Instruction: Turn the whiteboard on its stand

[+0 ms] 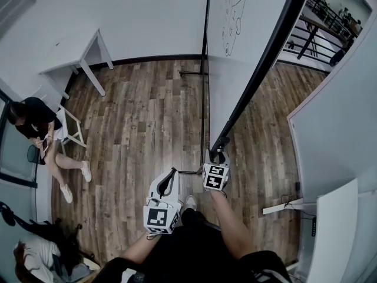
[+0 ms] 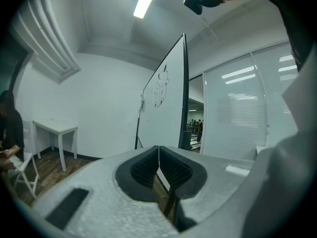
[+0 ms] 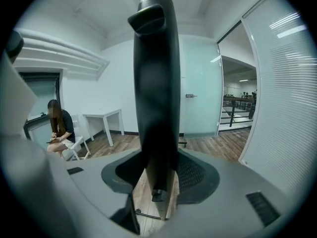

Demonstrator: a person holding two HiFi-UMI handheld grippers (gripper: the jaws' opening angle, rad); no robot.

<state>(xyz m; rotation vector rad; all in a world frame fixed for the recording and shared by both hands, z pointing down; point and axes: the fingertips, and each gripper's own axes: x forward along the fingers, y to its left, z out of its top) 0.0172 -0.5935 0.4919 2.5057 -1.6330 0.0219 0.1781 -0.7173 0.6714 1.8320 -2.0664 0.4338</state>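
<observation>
The whiteboard point(image 1: 235, 22) stands edge-on ahead of me, its white face carrying a small drawing. Its black frame edge point(image 1: 259, 75) slants down toward me. My right gripper point(image 1: 217, 155) is shut on the lower end of that edge. In the right gripper view the black frame point(image 3: 154, 83) fills the space between the jaws of the right gripper point(image 3: 159, 170). My left gripper point(image 1: 171, 174) hangs a little to the left, apart from the board, shut on nothing. In the left gripper view the left gripper point(image 2: 158, 151) has its pads pressed together, and the whiteboard point(image 2: 166, 108) is beyond them.
The stand's thin pole point(image 1: 204, 81) and foot bar point(image 1: 189, 73) rest on the wood floor. A white table point(image 1: 76, 55) is at the back left. A person point(image 1: 38, 125) sits by a white chair point(image 1: 72, 130). A glass partition point(image 1: 330, 128) closes the right.
</observation>
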